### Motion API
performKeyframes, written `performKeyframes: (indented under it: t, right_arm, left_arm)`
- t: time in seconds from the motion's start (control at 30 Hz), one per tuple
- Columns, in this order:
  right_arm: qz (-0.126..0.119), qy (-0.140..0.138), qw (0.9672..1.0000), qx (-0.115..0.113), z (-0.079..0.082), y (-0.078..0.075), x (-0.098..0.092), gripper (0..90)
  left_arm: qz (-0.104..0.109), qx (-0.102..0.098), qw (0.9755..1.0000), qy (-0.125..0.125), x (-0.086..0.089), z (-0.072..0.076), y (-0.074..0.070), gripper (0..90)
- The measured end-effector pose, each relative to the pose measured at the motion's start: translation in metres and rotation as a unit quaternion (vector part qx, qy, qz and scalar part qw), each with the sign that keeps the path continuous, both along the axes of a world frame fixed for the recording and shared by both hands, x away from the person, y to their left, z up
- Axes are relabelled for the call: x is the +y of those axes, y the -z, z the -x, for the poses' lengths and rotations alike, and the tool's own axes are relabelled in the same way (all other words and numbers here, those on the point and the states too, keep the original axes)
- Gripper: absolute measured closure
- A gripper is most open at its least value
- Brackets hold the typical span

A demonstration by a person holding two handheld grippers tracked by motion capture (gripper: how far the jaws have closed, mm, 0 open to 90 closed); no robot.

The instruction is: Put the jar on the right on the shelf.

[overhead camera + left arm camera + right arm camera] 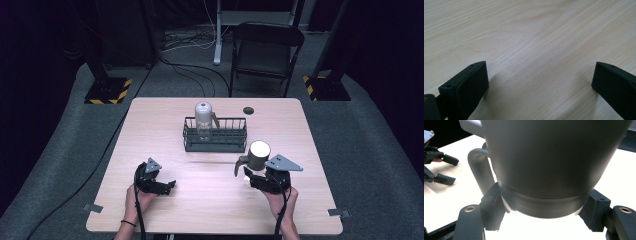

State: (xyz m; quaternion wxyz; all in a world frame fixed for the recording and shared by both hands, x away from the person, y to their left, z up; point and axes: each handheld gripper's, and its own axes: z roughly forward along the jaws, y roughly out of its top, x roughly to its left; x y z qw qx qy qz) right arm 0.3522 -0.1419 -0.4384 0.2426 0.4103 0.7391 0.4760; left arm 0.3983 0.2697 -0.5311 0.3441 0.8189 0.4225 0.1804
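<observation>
A person at a pale wooden counter (165, 220) holds a hand-held gripper in each hand.

The right hand-held gripper (256, 176) pinches a grey mug (257, 155) low on its body, one black jaw on each side. In the right gripper view the mug (554, 157) rises straight ahead of the jaws, which clamp the narrower band at its base, and its looped handle (477, 170) hangs to the left of the left jaw. From the high view the mug stands upright just beyond this gripper, its pale top facing up and its handle (241, 162) pointing toward the other hand. Whether its base rests on the counter or sits slightly above it cannot be told.

The left hand-held gripper (170, 186) lies low at the counter, well to the left of the mug, pointing toward it. Its jaws are spread wide with nothing between them; the left gripper view shows bare wood grain (536, 50) in the gap.

Beyond both grippers, near the counter's middle, stands a dark wire rack (216, 142). A clear bottle with a grey cap (203, 120) stands upright in its left end. The rack is near the mug, just ahead and left of the right gripper. A small dark round spot (248, 110) sits on the counter behind the rack. A black folding chair (267, 47) stands on the floor past the far edge.
</observation>
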Motion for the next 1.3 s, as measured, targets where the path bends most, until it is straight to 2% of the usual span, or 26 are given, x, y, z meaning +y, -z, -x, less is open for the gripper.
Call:
performKeyframes:
  t: [0.93,1.3]
  right_arm:
    - [-0.004,-0.011,0.9999,-0.001,-0.021,-0.014,0.002,30.1]
    - [-0.005,-0.017,0.9998,-0.007,-0.031,-0.021,0.006,30.1]
  left_arm:
    - [0.0,0.0,1.0,0.0,0.0,0.0,0.0,0.4]
    - [0.0,0.0,1.0,0.0,0.0,0.0,0.0,0.4]
